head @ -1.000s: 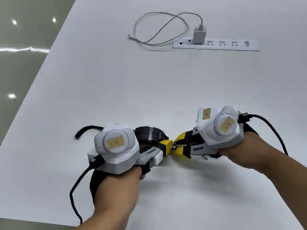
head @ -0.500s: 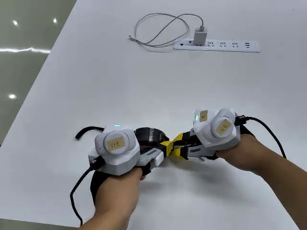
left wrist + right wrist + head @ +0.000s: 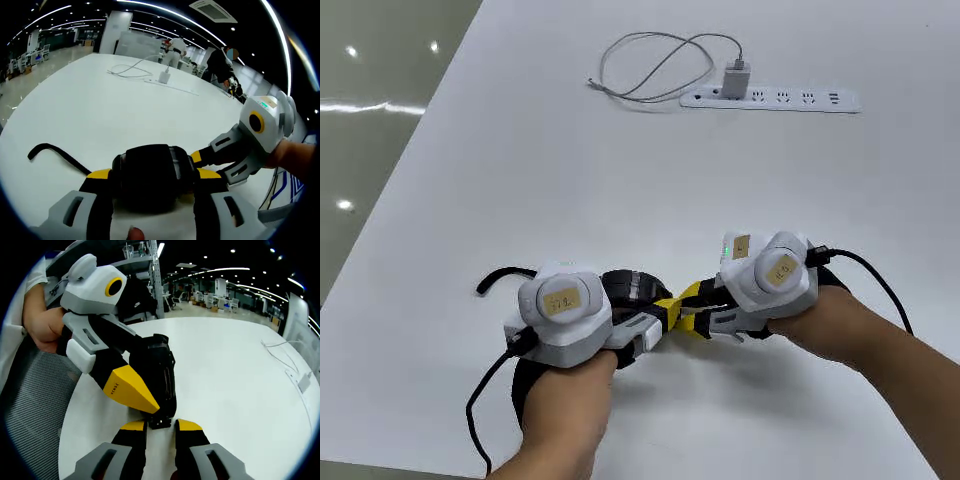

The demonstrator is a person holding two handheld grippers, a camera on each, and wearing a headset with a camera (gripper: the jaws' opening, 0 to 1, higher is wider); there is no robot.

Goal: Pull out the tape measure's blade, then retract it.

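Left sticker [image 3: 561,299]: tan, on top of the left gripper [image 3: 152,175]; I see dark handwriting, too small to read.
Right stickers [image 3: 784,268]: two tan ones on the right gripper [image 3: 159,426]; handwriting unreadable to me as well.
Small lettering [image 3: 115,387]: dark, on the left gripper's yellow tip in the right gripper view; blurred, I cannot make it out.
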